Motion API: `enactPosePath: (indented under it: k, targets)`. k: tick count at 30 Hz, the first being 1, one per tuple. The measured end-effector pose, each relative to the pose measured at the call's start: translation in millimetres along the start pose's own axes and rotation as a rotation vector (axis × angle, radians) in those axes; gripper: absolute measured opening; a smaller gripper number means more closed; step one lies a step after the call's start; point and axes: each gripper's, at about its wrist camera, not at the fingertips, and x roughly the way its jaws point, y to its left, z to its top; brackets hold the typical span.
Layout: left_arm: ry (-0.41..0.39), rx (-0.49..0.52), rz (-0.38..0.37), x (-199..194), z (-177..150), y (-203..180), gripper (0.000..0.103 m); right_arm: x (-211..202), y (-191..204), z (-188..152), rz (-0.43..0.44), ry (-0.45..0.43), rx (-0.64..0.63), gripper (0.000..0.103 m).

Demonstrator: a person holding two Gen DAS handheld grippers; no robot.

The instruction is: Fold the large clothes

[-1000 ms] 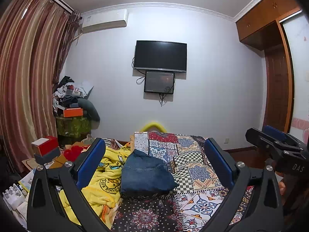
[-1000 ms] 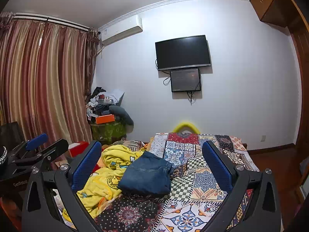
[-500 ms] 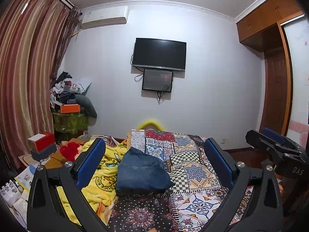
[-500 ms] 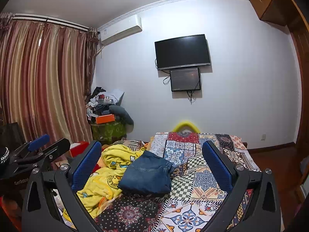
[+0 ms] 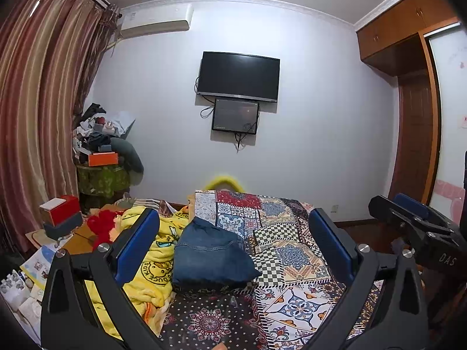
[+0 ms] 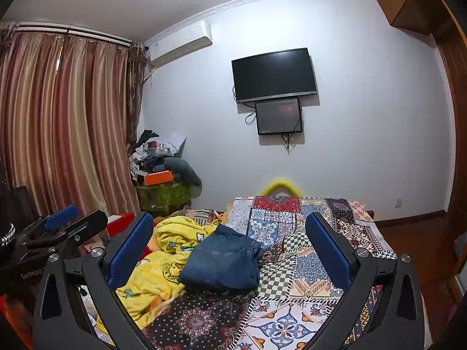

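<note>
A folded pair of blue jeans (image 5: 211, 258) lies on the patchwork bedspread (image 5: 292, 250), beside a crumpled yellow blanket (image 5: 159, 265). My left gripper (image 5: 233, 236) is open and empty, held above the bed's near end, well short of the jeans. My right gripper (image 6: 230, 242) is also open and empty at about the same distance; the jeans (image 6: 223, 261) show between its fingers. The right gripper shows at the right edge of the left wrist view (image 5: 408, 221), the left gripper at the left edge of the right wrist view (image 6: 62, 227).
A cluttered side table (image 5: 102, 175) with an orange box stands at the back left by the curtains (image 5: 38, 116). Red boxes (image 5: 59, 213) and papers lie left of the bed. A TV (image 5: 238, 75) hangs on the far wall. A wardrobe (image 5: 417, 116) stands right.
The left wrist view has shifted slightly, so the room sits a little lower and further left in frame. The jeans have not moved. Both grippers stay open.
</note>
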Motion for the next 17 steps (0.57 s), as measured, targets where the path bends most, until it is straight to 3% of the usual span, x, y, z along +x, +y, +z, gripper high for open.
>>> enactPosePath:
  k: [17]
  targets:
    - [0.011, 0.004, -0.012, 3.1, -5.6, -1.0, 0.103, 5.8, 0.3, -3.9, -0.009, 0.02, 0.014, 0.103]
